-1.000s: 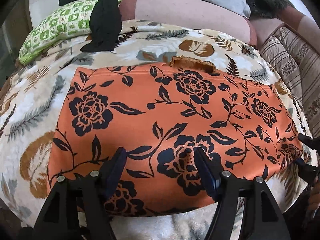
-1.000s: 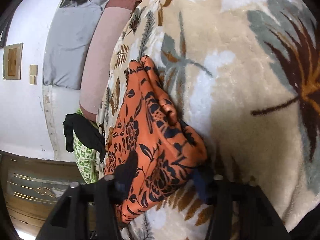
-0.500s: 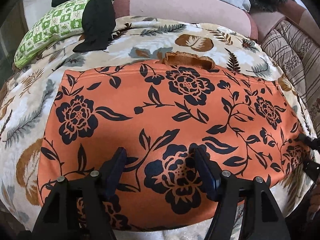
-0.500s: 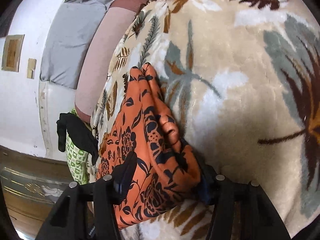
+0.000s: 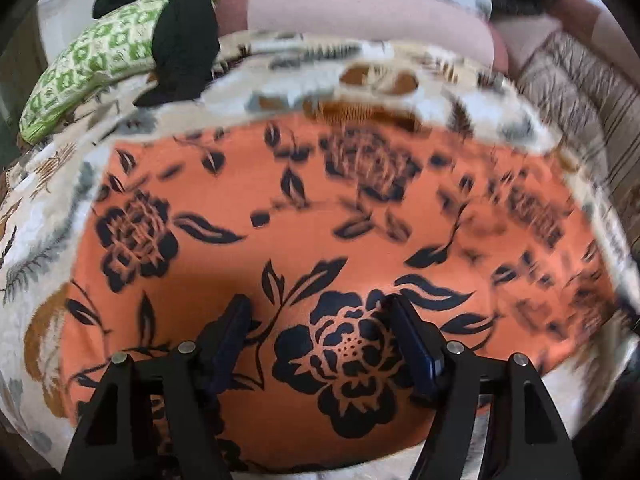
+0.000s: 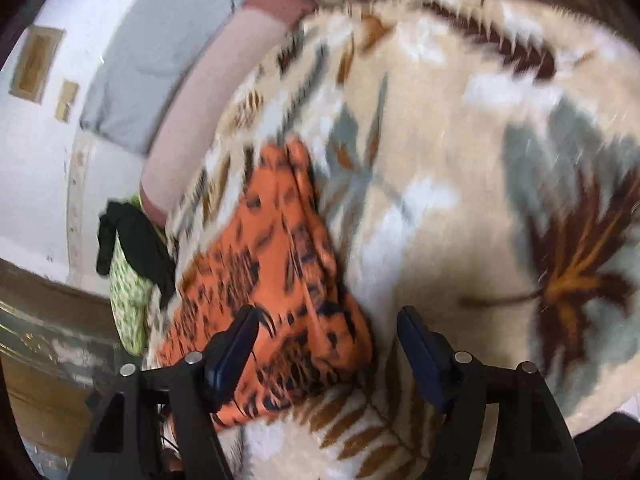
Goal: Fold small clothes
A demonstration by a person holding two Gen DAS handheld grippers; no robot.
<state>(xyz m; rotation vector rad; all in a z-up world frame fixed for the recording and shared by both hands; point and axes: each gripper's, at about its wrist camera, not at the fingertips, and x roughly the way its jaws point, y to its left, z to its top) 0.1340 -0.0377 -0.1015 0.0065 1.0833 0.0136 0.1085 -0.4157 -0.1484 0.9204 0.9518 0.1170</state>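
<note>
Both jaws apart, right hand-held gripper just opened, orange garment loose

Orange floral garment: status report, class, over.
Both grippers, left and right, open; right's jaws just opened. Orange floral garment flat on leaf-print blanket, unheld. Nothing in the way.

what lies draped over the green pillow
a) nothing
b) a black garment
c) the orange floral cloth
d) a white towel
b: a black garment hangs across the green pillow, while the orange cloth lies flat on the blanket, apart from it.
</note>
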